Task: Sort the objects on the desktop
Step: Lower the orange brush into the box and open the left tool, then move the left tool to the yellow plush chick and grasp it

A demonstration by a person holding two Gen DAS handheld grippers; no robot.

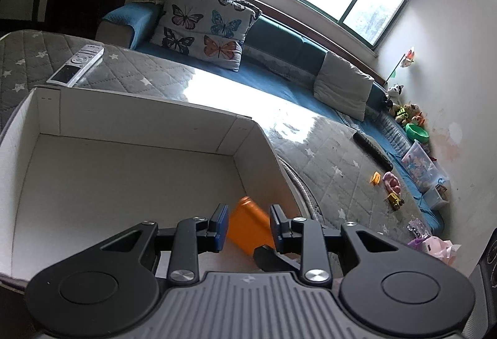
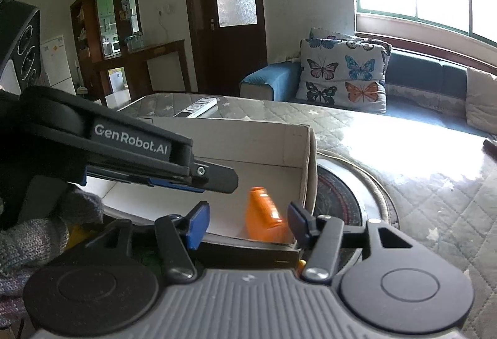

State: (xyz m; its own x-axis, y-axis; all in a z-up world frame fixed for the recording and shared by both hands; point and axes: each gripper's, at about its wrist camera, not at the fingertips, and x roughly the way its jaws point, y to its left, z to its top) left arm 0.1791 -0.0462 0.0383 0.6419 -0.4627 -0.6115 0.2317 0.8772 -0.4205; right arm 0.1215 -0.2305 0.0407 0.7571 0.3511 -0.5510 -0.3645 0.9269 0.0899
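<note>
1 box [image 1: 130,118], 1 orange bottle [image 1: 248,225], 2 remotes [image 1: 76,65].

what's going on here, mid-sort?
Yes. A person is sorting table clutter into a white cardboard box. An orange bottle is blurred inside the box near its right wall, apparently just dropped. The left gripper is above it with jaws open, holding nothing. The right gripper is also open and empty. A white remote, a black remote and small toys are still out on the table.
</note>
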